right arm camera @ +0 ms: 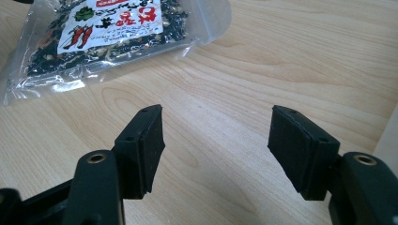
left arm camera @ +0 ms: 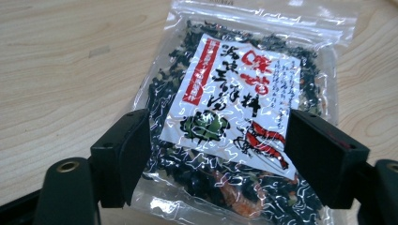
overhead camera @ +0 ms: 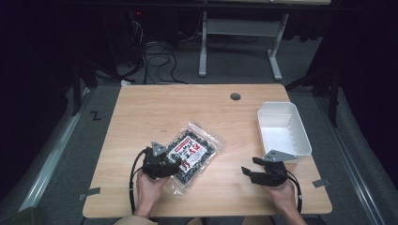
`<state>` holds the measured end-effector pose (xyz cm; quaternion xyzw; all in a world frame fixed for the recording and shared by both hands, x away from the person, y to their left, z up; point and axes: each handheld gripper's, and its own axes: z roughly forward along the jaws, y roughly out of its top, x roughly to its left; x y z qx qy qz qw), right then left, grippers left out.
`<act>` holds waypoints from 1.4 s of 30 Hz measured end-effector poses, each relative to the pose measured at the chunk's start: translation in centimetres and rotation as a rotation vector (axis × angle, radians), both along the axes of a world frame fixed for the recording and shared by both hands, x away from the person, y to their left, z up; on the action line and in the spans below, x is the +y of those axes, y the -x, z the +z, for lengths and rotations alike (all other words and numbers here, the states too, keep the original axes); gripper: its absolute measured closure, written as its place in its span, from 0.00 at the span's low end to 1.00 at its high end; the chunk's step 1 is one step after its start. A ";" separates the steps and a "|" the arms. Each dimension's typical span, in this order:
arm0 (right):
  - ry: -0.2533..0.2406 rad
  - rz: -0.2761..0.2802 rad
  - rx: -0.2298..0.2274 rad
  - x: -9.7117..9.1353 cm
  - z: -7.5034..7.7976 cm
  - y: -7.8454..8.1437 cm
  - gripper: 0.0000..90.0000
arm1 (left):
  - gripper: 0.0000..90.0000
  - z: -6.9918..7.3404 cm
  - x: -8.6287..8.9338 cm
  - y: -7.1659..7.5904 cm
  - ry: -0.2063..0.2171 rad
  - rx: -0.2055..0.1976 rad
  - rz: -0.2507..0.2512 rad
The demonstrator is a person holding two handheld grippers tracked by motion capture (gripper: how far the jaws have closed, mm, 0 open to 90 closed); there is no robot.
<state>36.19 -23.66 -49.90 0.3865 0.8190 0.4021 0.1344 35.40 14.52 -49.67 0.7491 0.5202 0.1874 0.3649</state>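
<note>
A clear plastic bag of dark dried food (overhead camera: pixel 191 155) (left arm camera: pixel 234 122) (right arm camera: pixel 101 35) with a white and red label lies flat on the wooden table (overhead camera: pixel 187 108). My left gripper (overhead camera: pixel 170 165) (left arm camera: pixel 218 154) hovers over the bag's near end, open, with a jaw on each side of the label and not pinching it. My right gripper (overhead camera: pixel 251 171) (right arm camera: pixel 216 140) is held above bare wood to the right of the bag, open with nothing between its jaws.
A white plastic bin (overhead camera: pixel 283 130) stands empty at the table's right edge, just beyond the right gripper. A round cable hole (overhead camera: pixel 235 96) sits near the far edge. Tape marks (overhead camera: pixel 89 193) are at the front corners.
</note>
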 end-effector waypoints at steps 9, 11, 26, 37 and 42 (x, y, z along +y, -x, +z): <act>0.042 -0.002 0.028 0.0 -0.5 -0.5 0.41 | 0.23 -0.7 0.5 -1.1 -0.016 0.076 0.037; 0.040 -0.003 0.031 0.1 -0.5 -0.5 0.42 | 0.23 -0.7 0.5 -1.3 -0.024 0.078 0.042; 0.029 0.029 0.012 0.3 -0.5 -0.3 0.42 | 0.24 -2.4 1.4 -4.2 -0.046 0.163 0.095; 0.036 0.037 0.019 0.3 -0.5 -0.3 0.43 | 0.28 -2.8 1.8 -4.7 0.011 0.237 0.026; 0.023 0.003 0.022 0.2 -0.5 -0.4 0.43 | 0.30 -2.8 1.4 -4.3 -0.009 0.224 -0.013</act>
